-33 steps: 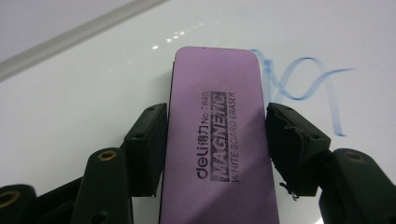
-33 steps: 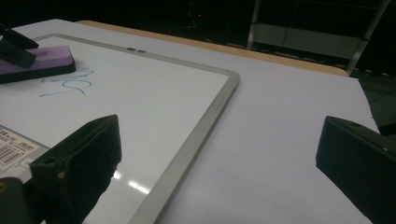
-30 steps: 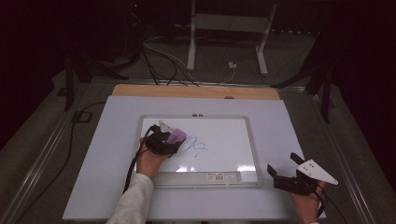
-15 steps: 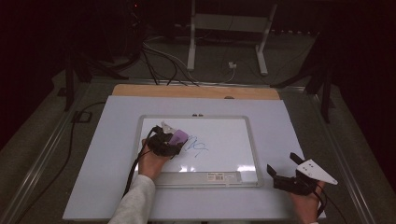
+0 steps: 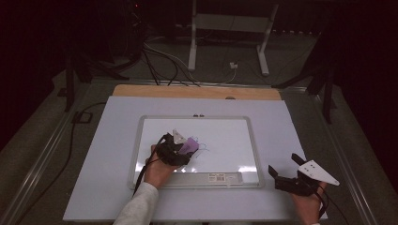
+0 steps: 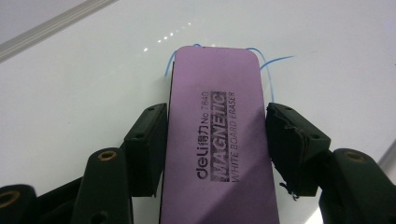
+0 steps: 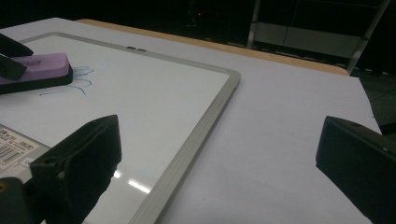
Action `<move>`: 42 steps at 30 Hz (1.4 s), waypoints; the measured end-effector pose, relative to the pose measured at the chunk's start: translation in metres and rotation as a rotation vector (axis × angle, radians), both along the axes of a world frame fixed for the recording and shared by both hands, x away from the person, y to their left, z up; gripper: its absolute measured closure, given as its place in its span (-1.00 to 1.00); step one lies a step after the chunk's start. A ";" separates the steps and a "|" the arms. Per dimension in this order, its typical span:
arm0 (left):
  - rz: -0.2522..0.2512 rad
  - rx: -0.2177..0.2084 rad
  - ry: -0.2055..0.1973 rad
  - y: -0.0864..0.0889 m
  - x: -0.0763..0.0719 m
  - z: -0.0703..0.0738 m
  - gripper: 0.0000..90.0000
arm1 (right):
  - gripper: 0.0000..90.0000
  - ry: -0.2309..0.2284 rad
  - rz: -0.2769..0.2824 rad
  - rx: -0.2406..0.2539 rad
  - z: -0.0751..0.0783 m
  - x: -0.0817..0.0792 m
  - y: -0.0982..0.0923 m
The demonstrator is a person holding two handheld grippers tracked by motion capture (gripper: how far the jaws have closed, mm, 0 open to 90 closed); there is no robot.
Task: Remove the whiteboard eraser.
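Observation:
A purple magnetic whiteboard eraser (image 6: 217,93) lies flat on the whiteboard (image 5: 197,117), and my left gripper (image 6: 217,140) is shut on its two long sides. In the high view the eraser (image 5: 191,145) sits left of the board's middle, over a blue marker scribble (image 5: 202,146). Thin blue lines (image 6: 275,60) stick out past the eraser's far end. My right gripper (image 5: 283,164) rests on the table off the board's lower right corner. Its jaws stand wide open with nothing between them (image 7: 219,154). From that gripper's view the eraser (image 7: 35,70) shows at far left.
The whiteboard lies on a pale sheet (image 5: 291,126) covering the table, whose wooden far edge (image 5: 197,92) shows beyond it. A barcode label (image 5: 223,177) sits on the board's near frame. Cables (image 5: 164,56) and a metal stand (image 5: 230,28) are on the dark floor behind.
My left gripper has slid the eraser to the right across the board onto the blue scribble, and less of the scribble shows now. The right gripper has stayed put.

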State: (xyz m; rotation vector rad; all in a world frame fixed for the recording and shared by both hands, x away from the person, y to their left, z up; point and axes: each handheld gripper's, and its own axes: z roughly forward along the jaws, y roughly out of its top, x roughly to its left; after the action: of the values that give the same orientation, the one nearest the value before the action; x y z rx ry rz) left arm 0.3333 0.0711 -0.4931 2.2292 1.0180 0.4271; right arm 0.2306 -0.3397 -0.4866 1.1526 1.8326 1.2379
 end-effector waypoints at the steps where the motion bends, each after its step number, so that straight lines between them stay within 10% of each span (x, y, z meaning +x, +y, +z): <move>1: 0.008 0.007 -0.001 0.001 0.002 0.000 -0.06 | -0.99 -0.001 0.000 0.000 0.000 0.000 0.000; 14: 0.211 0.012 0.004 0.026 0.023 0.000 -0.06 | -0.99 0.002 -0.008 0.000 0.000 0.000 -0.001; 33: 0.019 -0.003 -0.001 -0.017 -0.012 0.000 -0.06 | -0.99 0.002 -0.004 -0.003 0.000 0.000 0.000; 42: 0.175 0.034 -0.018 0.018 0.005 0.000 -0.06 | -0.99 0.002 -0.011 -0.002 0.000 0.000 -0.002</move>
State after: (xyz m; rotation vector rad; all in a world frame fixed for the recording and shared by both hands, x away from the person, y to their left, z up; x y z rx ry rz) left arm 0.3379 0.0889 -0.4928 2.1704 1.2090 0.5438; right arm 0.2301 -0.3417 -0.4864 1.1610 1.8262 1.2295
